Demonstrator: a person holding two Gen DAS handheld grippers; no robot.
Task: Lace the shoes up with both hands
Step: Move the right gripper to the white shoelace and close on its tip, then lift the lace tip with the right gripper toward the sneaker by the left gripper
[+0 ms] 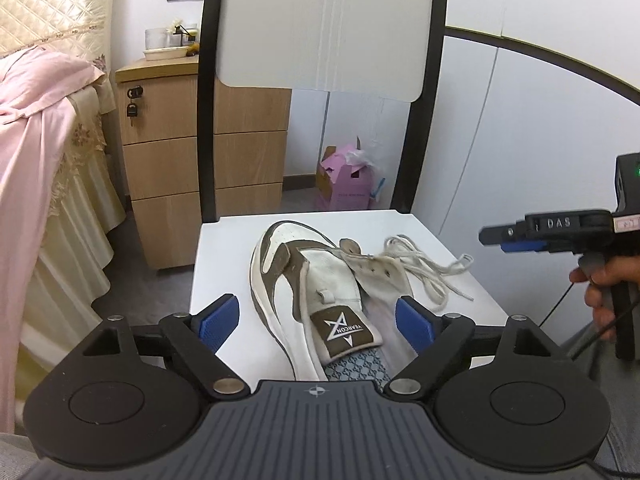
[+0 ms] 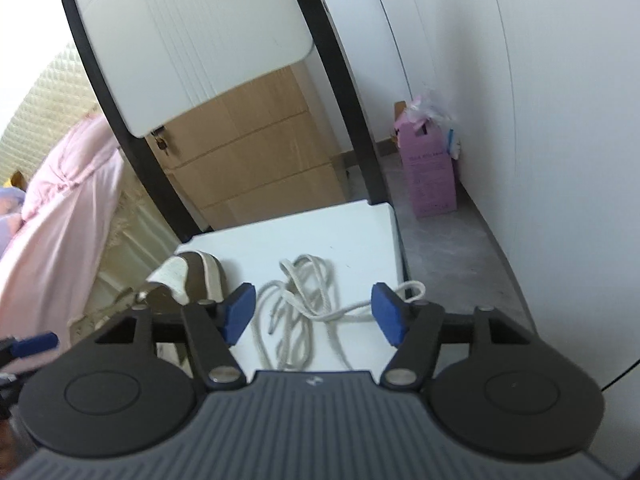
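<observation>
On the white seat of the chair [image 1: 224, 248] lies a white-and-brown sneaker [image 1: 296, 276], toe pointing away towards the chair back, tongue flopped open with its branded tab nearest the person. The eyelet flaps [image 1: 380, 270] are splayed and I can see bare holes in them; no lace runs through any hole that shows. The white shoelace [image 2: 304, 304] sits in a loose tangle on the seat just to the right of the shoe, one end trailing towards the seat's right edge.

The left gripper [image 1: 316, 320] hovers over the near end of the shoe, its blue pads spread wide on either side of the tongue and collar, pressing on nothing that I can make out. The right gripper [image 2: 312, 312] hangs above the lace pile, its pads also apart with the strands lying between and below them, not pinched. From the left-hand camera the right gripper shows side-on at the right, with the person's hand [image 1: 596, 292] wrapped around its handle.

As for progress, I judge the lacing has not started: the lace is wholly free of the shoe, and every eyelet remains to be threaded. The likely first job is to find a lace tip in that tangle and pick it up, while the other hand steadies the shoe or holds a flap. The tangle may need teasing apart first, since the ends are mixed in with the loops.
</observation>
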